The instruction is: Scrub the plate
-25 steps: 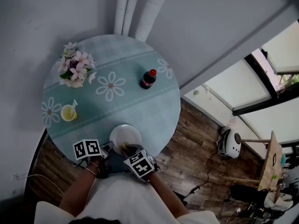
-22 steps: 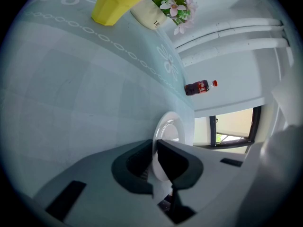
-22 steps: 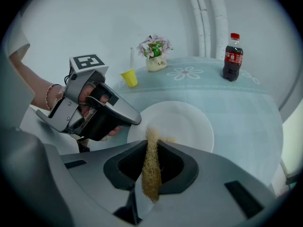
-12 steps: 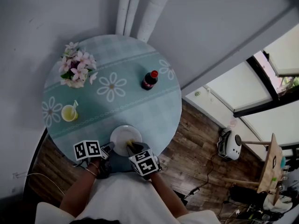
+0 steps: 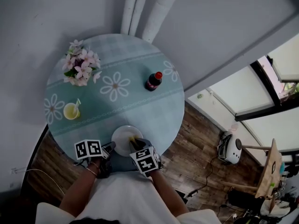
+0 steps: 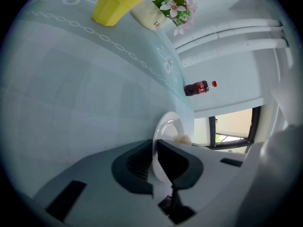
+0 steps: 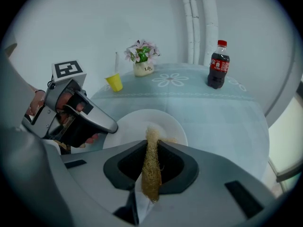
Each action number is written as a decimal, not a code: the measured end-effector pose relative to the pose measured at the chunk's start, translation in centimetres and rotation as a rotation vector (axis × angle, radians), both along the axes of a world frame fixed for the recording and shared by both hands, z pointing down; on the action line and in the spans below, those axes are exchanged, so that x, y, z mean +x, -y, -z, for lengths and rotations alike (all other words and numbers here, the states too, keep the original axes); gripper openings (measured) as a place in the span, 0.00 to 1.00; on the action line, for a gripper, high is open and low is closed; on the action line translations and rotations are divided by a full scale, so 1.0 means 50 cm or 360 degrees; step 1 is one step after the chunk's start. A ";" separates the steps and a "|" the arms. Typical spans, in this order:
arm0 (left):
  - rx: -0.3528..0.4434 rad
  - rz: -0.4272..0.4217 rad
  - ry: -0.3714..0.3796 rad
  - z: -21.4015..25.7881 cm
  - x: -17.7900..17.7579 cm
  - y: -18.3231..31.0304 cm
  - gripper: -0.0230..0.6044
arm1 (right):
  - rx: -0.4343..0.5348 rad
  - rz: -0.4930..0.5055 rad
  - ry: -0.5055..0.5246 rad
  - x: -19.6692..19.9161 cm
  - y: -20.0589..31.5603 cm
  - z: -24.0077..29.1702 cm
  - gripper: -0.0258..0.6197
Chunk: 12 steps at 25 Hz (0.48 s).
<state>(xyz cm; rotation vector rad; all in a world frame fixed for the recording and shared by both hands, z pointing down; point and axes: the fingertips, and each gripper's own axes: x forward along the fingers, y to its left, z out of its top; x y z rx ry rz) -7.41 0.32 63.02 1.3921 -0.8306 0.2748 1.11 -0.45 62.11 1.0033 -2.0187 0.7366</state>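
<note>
Left hand-held gripper (image 6: 154, 161): narrow, pinching the near rim of the plate (image 6: 168, 126); grip firmly so it cannot slide.
Plate: at the near edge of the tabletop (image 5: 140, 106), apparently lying flat.
Right hand-held gripper (image 7: 151, 161): clamped on a fibrous scrub pad (image 7: 151, 171), tip on the plate; sweep with light, even pressure.

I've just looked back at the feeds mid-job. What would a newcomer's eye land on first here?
First, the white plate at the near edge of the round teal table: the left gripper pinches its rim while the right gripper holds a tan scrubber reaching onto it. Farther back stand a cola bottle on the right, and flowers and a yellow cup on the left.
</note>
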 end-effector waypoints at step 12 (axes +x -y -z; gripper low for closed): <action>-0.0012 -0.0008 -0.0006 0.001 0.002 0.000 0.10 | 0.0061 -0.0034 -0.0053 -0.026 0.055 0.004 0.14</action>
